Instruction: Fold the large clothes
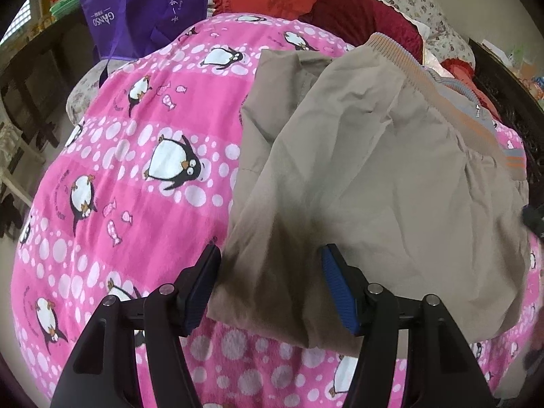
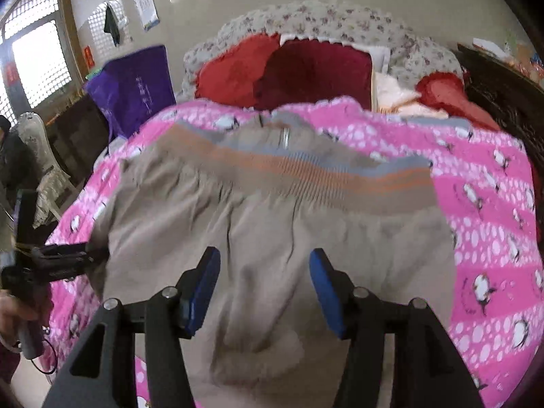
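Note:
A beige jacket (image 1: 374, 176) with a ribbed orange-and-grey striped hem (image 1: 452, 102) lies folded over on a pink penguin blanket (image 1: 119, 170). My left gripper (image 1: 272, 282) is open, its blue pads just above the jacket's near left corner, holding nothing. In the right wrist view the same jacket (image 2: 272, 238) fills the middle, its striped hem (image 2: 306, 173) at the far side. My right gripper (image 2: 263, 289) is open over the jacket's near edge, empty. The left gripper (image 2: 61, 261) shows at the jacket's left edge.
The pink blanket (image 2: 493, 221) covers a bed. Red cushions (image 2: 289, 74) and a floral quilt (image 2: 340, 23) lie at the head. A purple bag (image 1: 136, 10) hangs at the far left. Dark wooden furniture (image 2: 503, 102) stands at the right.

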Demonstrator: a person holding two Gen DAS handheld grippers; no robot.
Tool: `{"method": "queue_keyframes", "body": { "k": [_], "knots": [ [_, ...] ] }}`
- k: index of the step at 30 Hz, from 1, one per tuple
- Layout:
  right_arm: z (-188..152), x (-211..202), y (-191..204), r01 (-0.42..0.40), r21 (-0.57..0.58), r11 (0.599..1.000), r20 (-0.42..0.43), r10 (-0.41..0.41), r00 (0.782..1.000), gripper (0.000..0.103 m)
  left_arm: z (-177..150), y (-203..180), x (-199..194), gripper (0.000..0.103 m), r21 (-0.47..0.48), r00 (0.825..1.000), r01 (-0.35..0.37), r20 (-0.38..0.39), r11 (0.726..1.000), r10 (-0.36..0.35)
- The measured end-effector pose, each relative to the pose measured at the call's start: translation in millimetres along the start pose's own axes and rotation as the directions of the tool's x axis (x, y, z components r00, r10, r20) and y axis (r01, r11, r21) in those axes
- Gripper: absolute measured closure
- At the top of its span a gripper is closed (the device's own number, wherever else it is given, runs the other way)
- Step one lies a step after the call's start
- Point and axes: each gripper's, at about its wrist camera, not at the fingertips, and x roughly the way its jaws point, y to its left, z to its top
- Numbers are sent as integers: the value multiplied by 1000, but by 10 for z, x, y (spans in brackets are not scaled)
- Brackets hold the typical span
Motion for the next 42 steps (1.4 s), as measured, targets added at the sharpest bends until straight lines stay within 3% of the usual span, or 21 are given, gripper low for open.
{"method": "queue_keyframes", "body": {
  "k": [6,11,19,37,42],
  "knots": [
    [-148,479,-237,39,90,995,-145,-25,989,46,-7,167,-82,53,-73,999,41,-5,996,-41],
    [-203,185,-319,-2,155,988,-80,14,997,42,28,244,-107,53,-82,1000,20,2,996,-20],
    [-375,-229,-306,-24,148,989,-45,31,999,37,67,252,-58,53,-109,998,64,7,992,-63],
    [-445,-153,-151,-65,154,986,-71,76,995,34,450,350,167,52,-132,980,199,28,971,-197],
    [-415,-113,-168,-66,174,982,-70,80,994,34,557,336,389,52,-121,972,229,-16,966,-233]
  ]
}}
